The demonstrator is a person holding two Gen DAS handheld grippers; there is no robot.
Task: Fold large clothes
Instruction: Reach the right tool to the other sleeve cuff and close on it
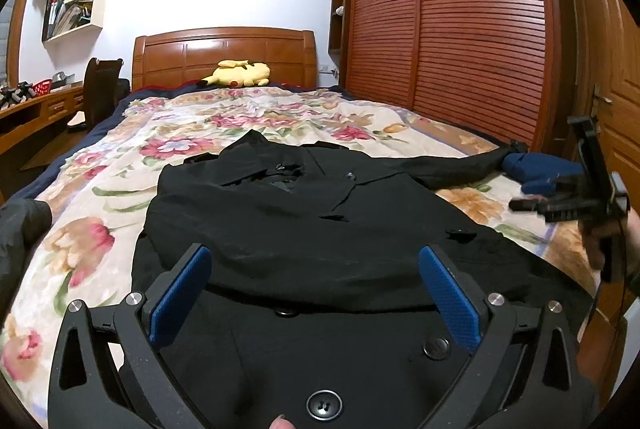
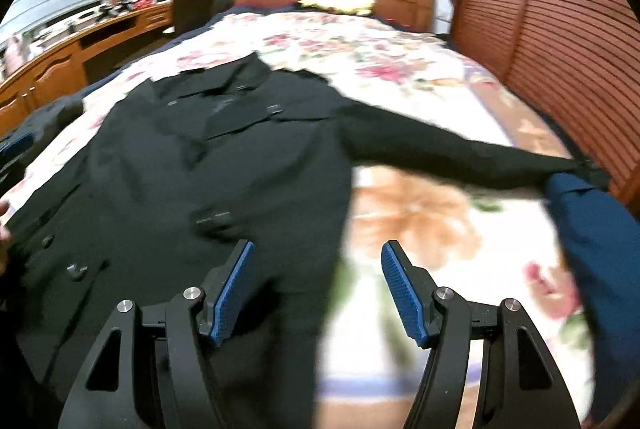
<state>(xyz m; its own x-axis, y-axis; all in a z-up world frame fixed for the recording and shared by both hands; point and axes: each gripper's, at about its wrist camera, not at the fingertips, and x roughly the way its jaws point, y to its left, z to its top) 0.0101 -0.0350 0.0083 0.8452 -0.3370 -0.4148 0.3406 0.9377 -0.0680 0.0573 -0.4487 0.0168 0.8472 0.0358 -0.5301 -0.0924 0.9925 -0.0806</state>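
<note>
My left gripper (image 1: 316, 269) stands with its jaws spread as wide as they go, the blue pads (image 1: 180, 295) well apart and nothing pinched between them; it hangs just over the lower front of the black coat (image 1: 304, 229), where a fold runs across the cloth between the pads and a large black button (image 1: 324, 405) sits close under the camera. A fingertip (image 1: 282, 423) shows at the bottom edge of that view. My right gripper (image 2: 318, 271) is also parted, though less widely, and its pads grip nothing; below them I see the right edge of the coat's body and the bedspread beside it. From the left wrist view the right gripper shows at the far right, blurred, held by a hand (image 1: 630, 229) above the bed's edge. The coat lies front up on the floral bedspread (image 1: 120, 165), collar toward the headboard (image 1: 224, 55), its lapels and buttons showing. One sleeve (image 2: 460, 153) stretches out flat toward the slatted wardrobe doors (image 1: 452, 21), and its cuff ends beside a dark blue garment (image 2: 596, 249) near the bed's right edge. Another dark garment (image 1: 20, 229) lies at the left edge of the bed. A yellow plush toy (image 1: 240, 73) rests against the headboard. Beyond the bed on the left I make out a wooden desk (image 1: 32, 117), a dark chair (image 1: 102, 85) and white wall shelves (image 1: 76, 9).
</note>
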